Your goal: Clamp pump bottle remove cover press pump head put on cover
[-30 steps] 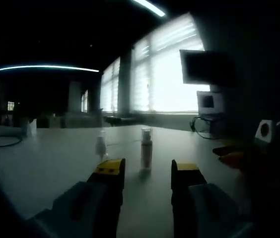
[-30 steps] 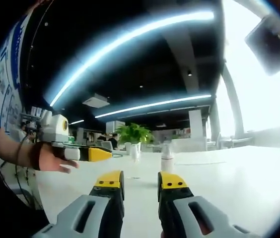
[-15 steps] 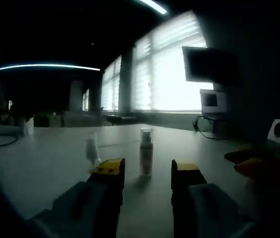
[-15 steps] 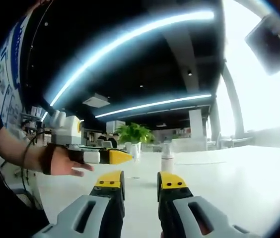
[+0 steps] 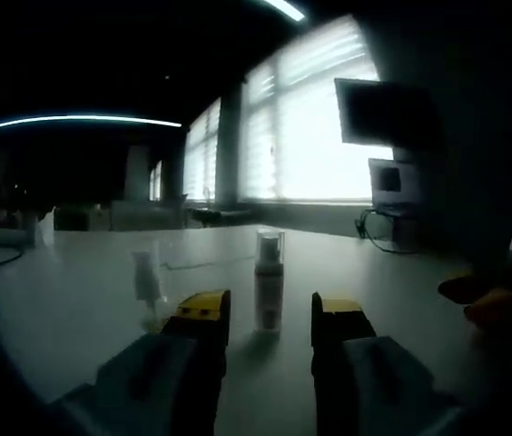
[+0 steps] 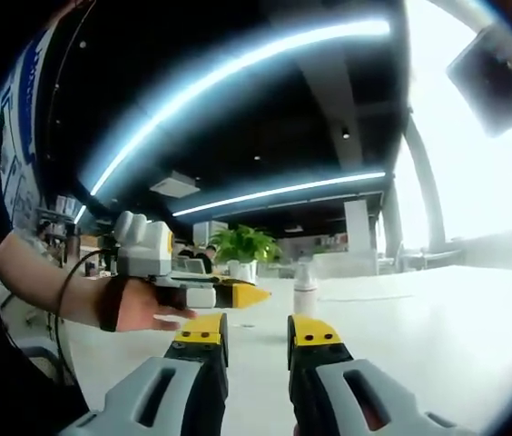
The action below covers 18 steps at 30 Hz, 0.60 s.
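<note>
The pump bottle point(image 5: 269, 283), white with a clear cover on top, stands upright on the pale table point(image 5: 74, 309). It is just beyond the yellow tips of my left gripper point(image 5: 268, 316), which is open, and lines up with the gap between them. The right gripper view has the same bottle point(image 6: 306, 289) farther off, beyond my right gripper point(image 6: 258, 332), which is open and holds nothing. In that view the left gripper point(image 6: 238, 294) comes in from the left, held by a hand point(image 6: 142, 309), its yellow tips a little short of the bottle.
A small clear bottle point(image 5: 145, 280) stands left of the pump bottle. The right gripper's orange tip point(image 5: 487, 304) shows at the right edge. A potted plant point(image 6: 243, 247) stands far back on the table. Bright windows point(image 5: 310, 127) and a dark monitor point(image 5: 383, 113) lie behind.
The left gripper has moved forward toward the pump bottle, which now looks closer between its tips. In the right gripper view it has come farther right. The right gripper has stayed still.
</note>
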Available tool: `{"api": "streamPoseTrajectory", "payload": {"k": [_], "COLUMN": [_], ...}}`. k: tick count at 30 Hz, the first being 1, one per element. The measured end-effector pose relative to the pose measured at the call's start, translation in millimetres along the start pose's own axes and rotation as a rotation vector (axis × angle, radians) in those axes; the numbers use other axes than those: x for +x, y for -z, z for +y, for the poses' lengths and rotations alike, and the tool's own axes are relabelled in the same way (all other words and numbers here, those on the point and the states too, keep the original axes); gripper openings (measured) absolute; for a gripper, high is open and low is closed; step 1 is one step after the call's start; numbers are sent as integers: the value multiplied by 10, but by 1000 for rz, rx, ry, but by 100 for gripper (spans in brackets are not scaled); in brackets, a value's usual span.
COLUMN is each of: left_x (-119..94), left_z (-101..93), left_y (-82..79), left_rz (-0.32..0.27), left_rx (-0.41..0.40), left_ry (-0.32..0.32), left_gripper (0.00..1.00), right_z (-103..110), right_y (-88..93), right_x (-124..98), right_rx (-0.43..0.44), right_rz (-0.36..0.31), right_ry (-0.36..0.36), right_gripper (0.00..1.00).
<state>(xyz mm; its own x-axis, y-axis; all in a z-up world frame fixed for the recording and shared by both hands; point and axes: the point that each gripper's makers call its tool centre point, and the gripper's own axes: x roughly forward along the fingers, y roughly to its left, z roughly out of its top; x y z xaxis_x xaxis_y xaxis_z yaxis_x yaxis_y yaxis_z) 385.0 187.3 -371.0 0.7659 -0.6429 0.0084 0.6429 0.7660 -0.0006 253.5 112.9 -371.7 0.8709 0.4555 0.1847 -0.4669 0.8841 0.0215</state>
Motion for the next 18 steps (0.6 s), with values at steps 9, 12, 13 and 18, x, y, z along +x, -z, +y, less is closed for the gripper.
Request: {"api": "streamPoseTrajectory", "payload": {"k": [9, 12, 13, 18], "left_x": [160, 238, 262, 347], "left_z": [-6, 4, -24, 1], "left_y": [78, 66, 77, 159], "left_rz": [19, 17, 19, 36], "left_rx": [20, 34, 35, 7], "left_ry": [12, 9, 18, 20], "left_gripper": [28, 28, 28, 28], "right_z": [8, 24, 19, 19], "right_y": [18, 13, 12, 22], "right_x": [5, 7, 9, 21], "right_rx": [-14, -13, -12, -16], "right_rz": [9, 10, 10, 14], "right_ry": [-6, -5, -5, -6], "right_gripper": [21, 21, 21, 21]}}
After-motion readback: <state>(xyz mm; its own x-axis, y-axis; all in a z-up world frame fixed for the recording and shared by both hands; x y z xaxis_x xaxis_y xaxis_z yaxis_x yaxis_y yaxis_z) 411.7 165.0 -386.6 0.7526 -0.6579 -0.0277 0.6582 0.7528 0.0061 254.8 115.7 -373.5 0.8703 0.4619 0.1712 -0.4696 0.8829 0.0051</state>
